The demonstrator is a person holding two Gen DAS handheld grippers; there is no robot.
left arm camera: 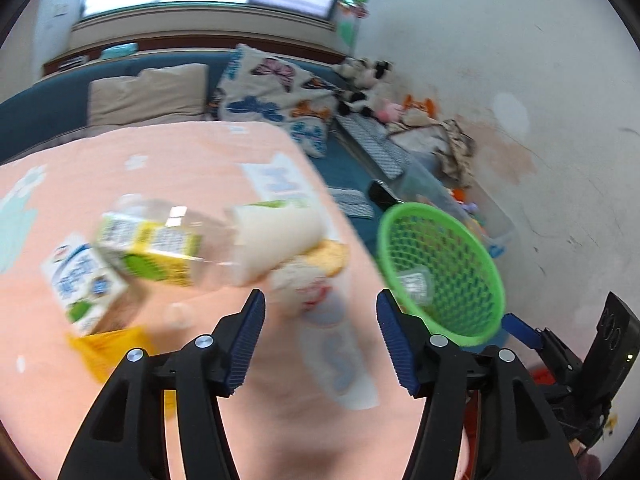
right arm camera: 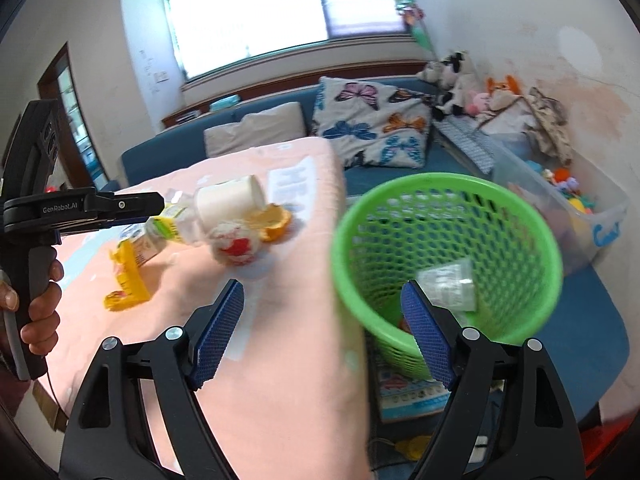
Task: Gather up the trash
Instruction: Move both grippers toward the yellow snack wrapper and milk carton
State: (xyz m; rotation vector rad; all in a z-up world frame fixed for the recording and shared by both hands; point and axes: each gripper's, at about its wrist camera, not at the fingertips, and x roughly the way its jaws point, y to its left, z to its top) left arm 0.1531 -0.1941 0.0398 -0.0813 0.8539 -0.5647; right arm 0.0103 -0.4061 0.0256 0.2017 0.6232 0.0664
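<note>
Two fingers [right arm camera: 224,332] flanking green basket [right arm camera: 520,216]

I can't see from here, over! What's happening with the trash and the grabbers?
Left gripper open, empty. Right gripper open, empty. Clear cup in green basket; bottle, carton, peel on table. Nothing blocking.

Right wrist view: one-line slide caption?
Open right tongs hover between table trash and the green basket, a clear plastic cup already inside.
</note>
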